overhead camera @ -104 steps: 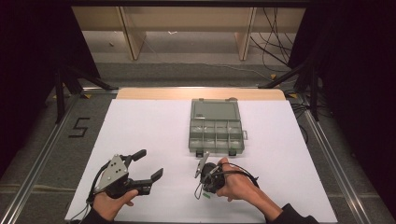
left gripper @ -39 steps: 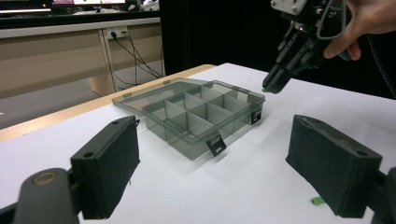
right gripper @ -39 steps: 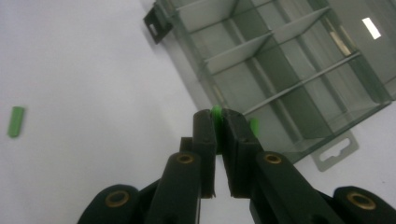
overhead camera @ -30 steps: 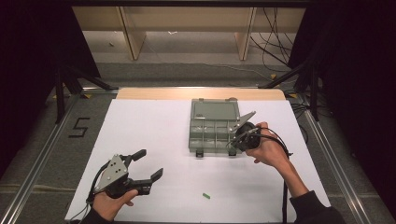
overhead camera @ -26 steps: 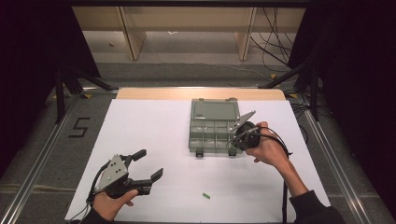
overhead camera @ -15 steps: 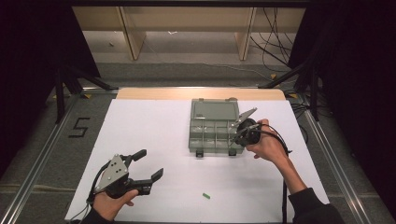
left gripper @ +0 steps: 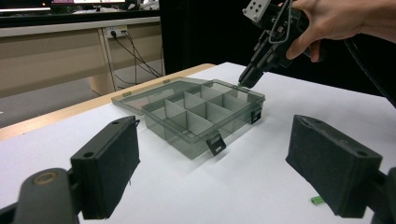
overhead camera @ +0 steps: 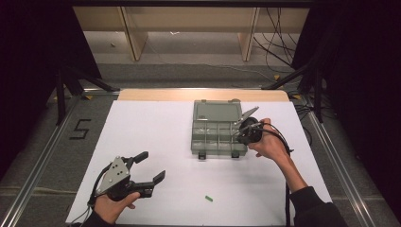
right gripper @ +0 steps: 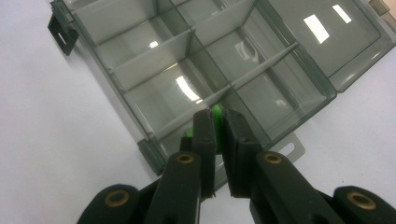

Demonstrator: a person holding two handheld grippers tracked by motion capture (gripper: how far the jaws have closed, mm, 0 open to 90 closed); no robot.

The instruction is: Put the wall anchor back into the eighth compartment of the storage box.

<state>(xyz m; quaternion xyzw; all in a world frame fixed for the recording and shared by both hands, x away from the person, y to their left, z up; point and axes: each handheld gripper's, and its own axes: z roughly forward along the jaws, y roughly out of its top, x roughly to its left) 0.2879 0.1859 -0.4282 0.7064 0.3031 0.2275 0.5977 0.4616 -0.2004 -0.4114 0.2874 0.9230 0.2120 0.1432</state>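
Your left tool rests released near the worktop's front-left corner, out of the way, while your right tool, clenched on a small green plastic piece, hangs over the translucent grey compartment box, poised over a right-hand cell.

A white-topped table fills the middle of a dim room, with a strip of bare wood along its far edge. Metal rails frame the table on both sides. On the grey floor at the left, black tape forms the numeral 5. Beyond the table stands a pale wooden bench or shelf unit with upright legs, and black cables trail across the floor at the right. Black curtains darken both sides.
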